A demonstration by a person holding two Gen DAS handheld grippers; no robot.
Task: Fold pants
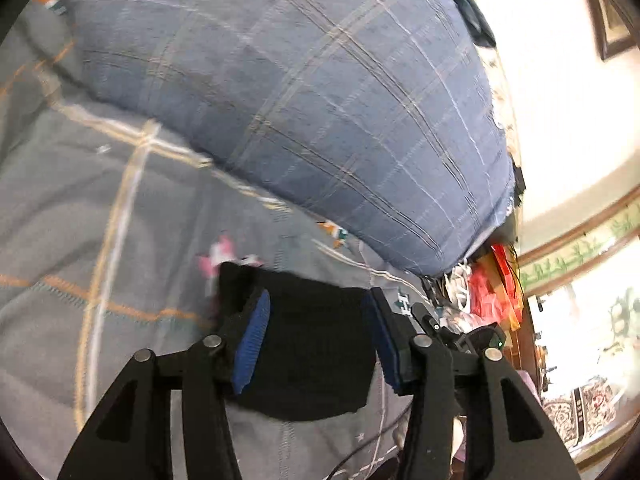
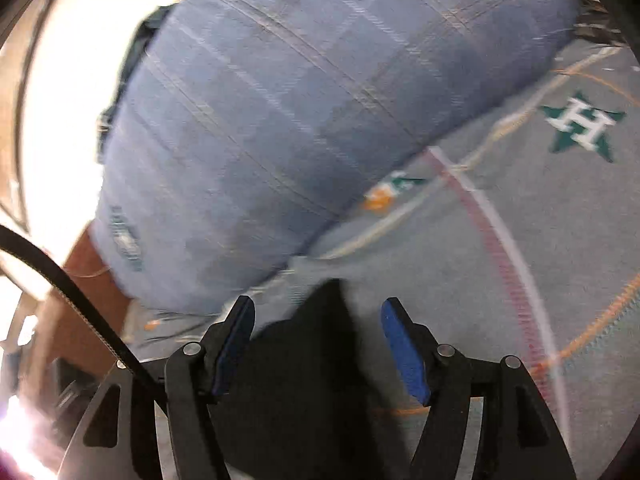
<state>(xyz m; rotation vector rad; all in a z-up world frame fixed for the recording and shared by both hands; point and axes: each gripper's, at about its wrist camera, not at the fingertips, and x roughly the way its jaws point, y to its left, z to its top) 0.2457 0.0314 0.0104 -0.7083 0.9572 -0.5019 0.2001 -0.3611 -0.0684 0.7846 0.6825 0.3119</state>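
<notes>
The black pants (image 1: pixel 320 360) lie on a grey bedspread (image 1: pixel 100 240) as a folded, roughly rectangular piece. My left gripper (image 1: pixel 318 296) hovers over them, open. The cloth fills the gap between its blue pads (image 1: pixel 250 344), whose faces stay bare. In the right wrist view the black pants (image 2: pixel 292 380) rise in a peak between the fingers, nearer the left one. My right gripper (image 2: pixel 318 302) is wide open, and its right pad (image 2: pixel 404 356) is clear of the cloth.
A big blue plaid pillow (image 1: pixel 300 100) (image 2: pixel 300 100) lies on the bed just beyond the pants. The bedspread (image 2: pixel 480 280) has stitched lines and a green star logo (image 2: pixel 580 128). Red clutter (image 1: pixel 496 288) sits past the bed's right edge.
</notes>
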